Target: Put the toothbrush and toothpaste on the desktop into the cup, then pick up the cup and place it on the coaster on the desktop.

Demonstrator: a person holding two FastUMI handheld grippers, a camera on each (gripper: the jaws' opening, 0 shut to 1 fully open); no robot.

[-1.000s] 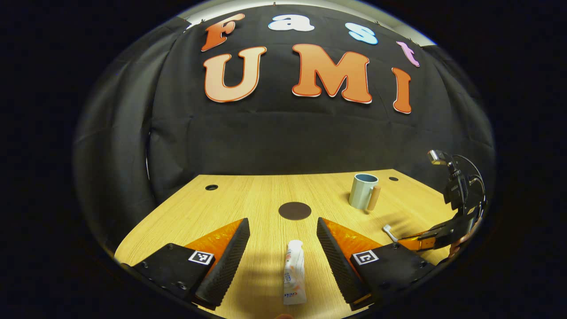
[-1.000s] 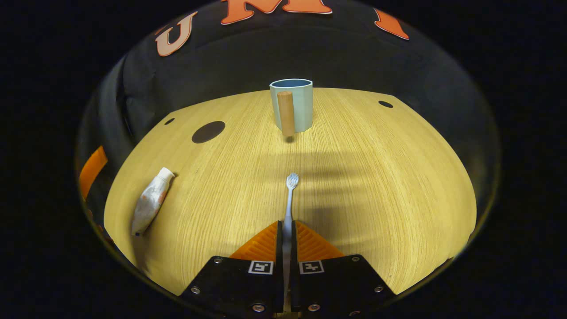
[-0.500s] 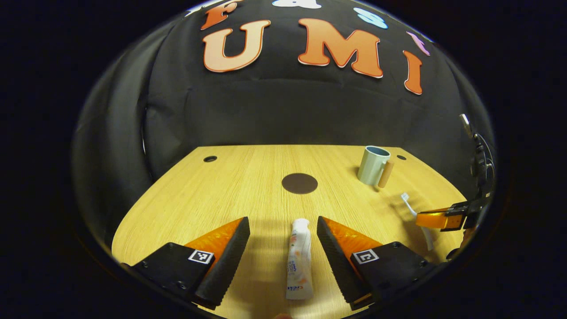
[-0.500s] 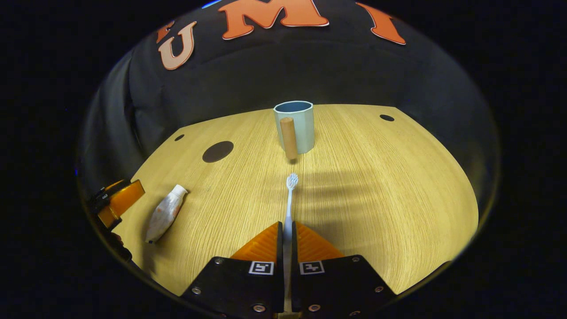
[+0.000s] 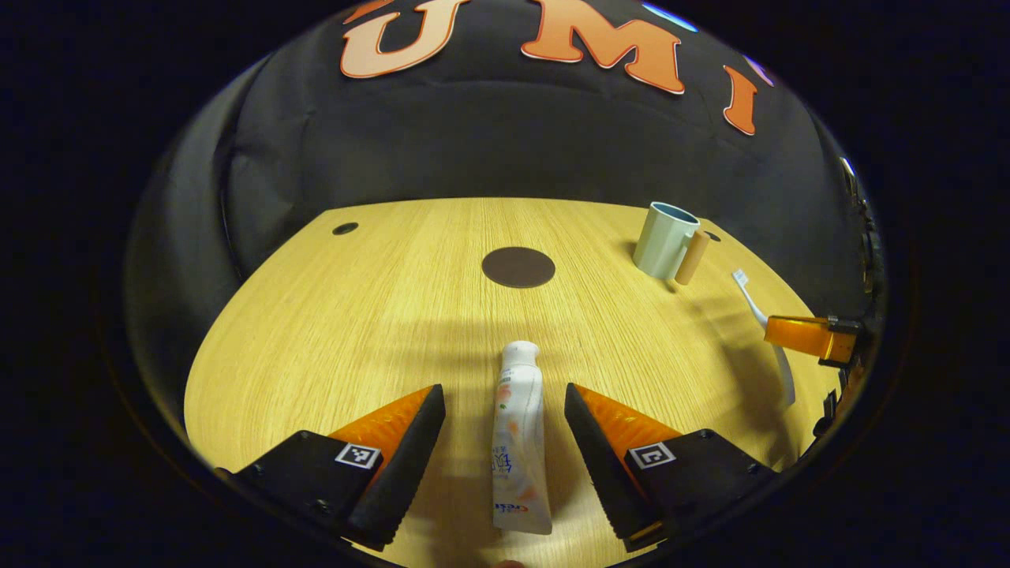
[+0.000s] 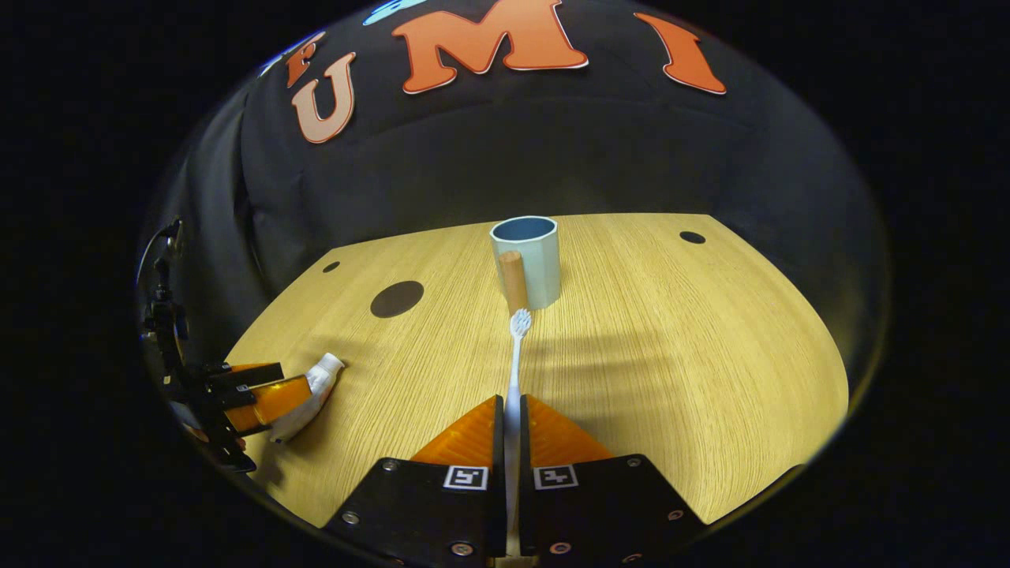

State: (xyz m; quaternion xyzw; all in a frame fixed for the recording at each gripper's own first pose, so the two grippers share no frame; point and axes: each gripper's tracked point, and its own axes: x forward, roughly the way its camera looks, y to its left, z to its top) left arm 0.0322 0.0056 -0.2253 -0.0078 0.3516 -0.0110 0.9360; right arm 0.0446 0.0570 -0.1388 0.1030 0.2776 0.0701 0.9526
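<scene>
A white toothpaste tube [image 5: 517,442] lies on the wooden desktop [image 5: 355,315], cap pointing away. My left gripper [image 5: 502,390] is open, with one finger on each side of the tube and not touching it. My right gripper [image 6: 512,401] is shut on the handle of a white toothbrush [image 6: 517,347], whose bristle head points at the cup. The pale blue cup [image 6: 533,260] with a wooden handle stands upright just beyond the brush head. A dark round coaster [image 5: 518,267] lies left of the cup [image 5: 664,241]. Toothbrush [image 5: 761,319] and right gripper [image 5: 797,335] appear at the right edge.
Black cloth walls close the booth behind and beside the desktop. Small dark holes sit near the far corners of the desktop [image 5: 345,229] [image 6: 692,237]. The left gripper [image 6: 260,394] and toothpaste [image 6: 319,379] are at the far left of the right gripper view.
My left gripper has moved forward and down so the toothpaste lies deeper between its open fingers. My right gripper has carried the toothbrush closer to the cup.
</scene>
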